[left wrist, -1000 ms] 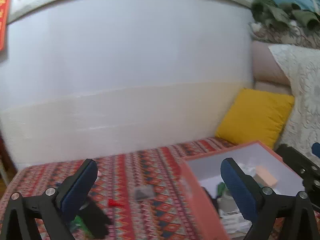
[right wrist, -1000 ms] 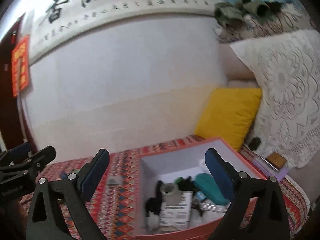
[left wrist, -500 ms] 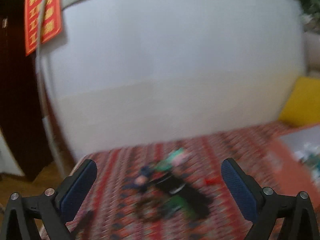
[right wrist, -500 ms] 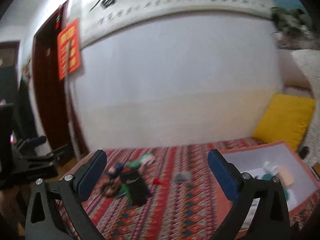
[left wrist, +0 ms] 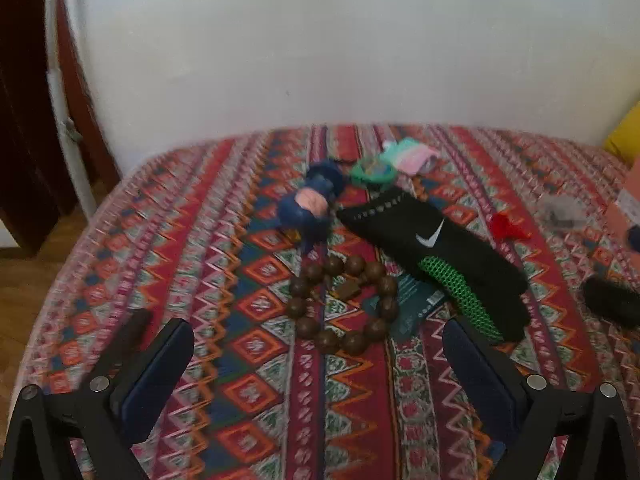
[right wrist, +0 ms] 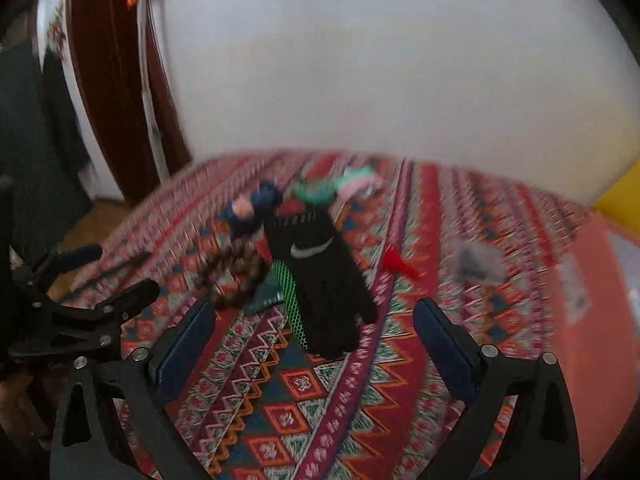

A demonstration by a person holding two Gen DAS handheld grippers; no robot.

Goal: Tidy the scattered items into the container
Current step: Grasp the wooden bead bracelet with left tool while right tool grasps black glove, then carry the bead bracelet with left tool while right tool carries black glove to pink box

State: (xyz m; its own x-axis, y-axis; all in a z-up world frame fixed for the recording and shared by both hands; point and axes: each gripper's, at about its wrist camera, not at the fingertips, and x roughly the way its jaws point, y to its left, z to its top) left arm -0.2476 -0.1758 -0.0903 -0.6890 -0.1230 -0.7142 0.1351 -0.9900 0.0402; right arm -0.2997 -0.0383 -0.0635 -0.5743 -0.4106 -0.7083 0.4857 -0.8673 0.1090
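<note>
Both grippers hung above a surface covered with a red patterned cloth (left wrist: 248, 360), each with its jaws spread wide and nothing between them. The left gripper (left wrist: 320, 364) faced the cluster of scattered items head-on: the ring of brown wooden beads (left wrist: 344, 304) lay straight ahead and just beyond its fingertips, roughly centred between the two blue pads (left wrist: 156, 372). To the right of the beads, and partly over a dark green packet (left wrist: 416, 308), lay the black glove (left wrist: 436, 260) with green mesh, its long axis running from far-left to near-right on a diagonal across the left gripper's line of approach. In the right wrist view the same glove pointed almost directly at the right gripper (right wrist: 316, 344), its near end just ahead of the gap between the jaws. By this reading the left gripper was the nearer to the beads and the right gripper the nearer to the glove. Farther back sat a blue and pink toy (left wrist: 312, 208) and a green and pink bundle (left wrist: 392, 162); a small red piece (left wrist: 508, 227) lay to the right. The orange container (right wrist: 592, 300) stood at the far right edge, well apart from the cluster.
</note>
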